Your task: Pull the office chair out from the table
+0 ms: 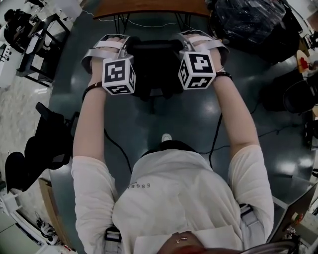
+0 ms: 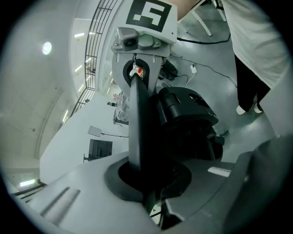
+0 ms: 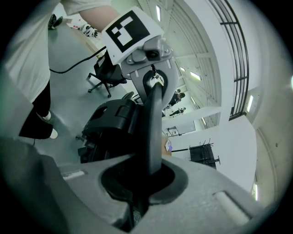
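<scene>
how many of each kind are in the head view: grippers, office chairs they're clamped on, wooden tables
grippers: 2, the left gripper and the right gripper
office chair clamped by both: 1
wooden table: 1
total: 4

The left gripper (image 1: 115, 47) and right gripper (image 1: 193, 43) are side by side on the black chair (image 1: 151, 64), which fills the gap between them. Just beyond both is the table (image 1: 149, 7). Behind the right gripper a cable (image 1: 217, 131) trails.

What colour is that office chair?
Black. The office chair shows best in the head view.
</scene>
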Demonstrator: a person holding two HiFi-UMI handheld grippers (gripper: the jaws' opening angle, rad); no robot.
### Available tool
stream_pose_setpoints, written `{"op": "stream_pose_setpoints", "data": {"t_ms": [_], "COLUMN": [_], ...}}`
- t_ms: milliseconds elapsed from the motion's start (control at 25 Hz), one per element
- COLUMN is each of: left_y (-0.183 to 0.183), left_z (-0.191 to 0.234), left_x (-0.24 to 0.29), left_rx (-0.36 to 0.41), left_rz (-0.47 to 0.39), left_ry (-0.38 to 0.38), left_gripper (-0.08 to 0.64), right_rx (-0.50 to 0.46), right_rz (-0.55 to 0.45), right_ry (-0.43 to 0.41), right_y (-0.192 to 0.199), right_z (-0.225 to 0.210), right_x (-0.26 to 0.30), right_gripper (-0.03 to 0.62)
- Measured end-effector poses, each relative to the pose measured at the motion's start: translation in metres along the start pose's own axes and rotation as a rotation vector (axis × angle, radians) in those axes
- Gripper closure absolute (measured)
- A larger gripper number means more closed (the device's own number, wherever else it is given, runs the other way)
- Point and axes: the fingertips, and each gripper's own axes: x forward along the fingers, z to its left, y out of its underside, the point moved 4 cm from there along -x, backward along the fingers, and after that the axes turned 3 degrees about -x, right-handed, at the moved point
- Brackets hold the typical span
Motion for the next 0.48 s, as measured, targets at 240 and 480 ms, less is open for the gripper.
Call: {"op": "stream_pose_setpoints", "data": {"t_ms": [240, 480], "left_y": [-0.006, -0.010], "left_z": [-0.014, -0.024], "left_x": [-0.022, -0.071], "left_rx": [-0.008, -0.205], "left_rz": [-0.017, -0.170], "left_ry": [0.020, 0.020], "left_gripper": [0.525, 0.215], "right_rx": [0.113, 0.295], "right_rz": [0.005, -0.005], "right_ry": [0.051, 0.236], "right_y": [-0.017, -0.031], "right_z": [0.010, 0.012], "right_x": [-0.019, -0.062], "right_gripper": [0.536, 0.321]}}
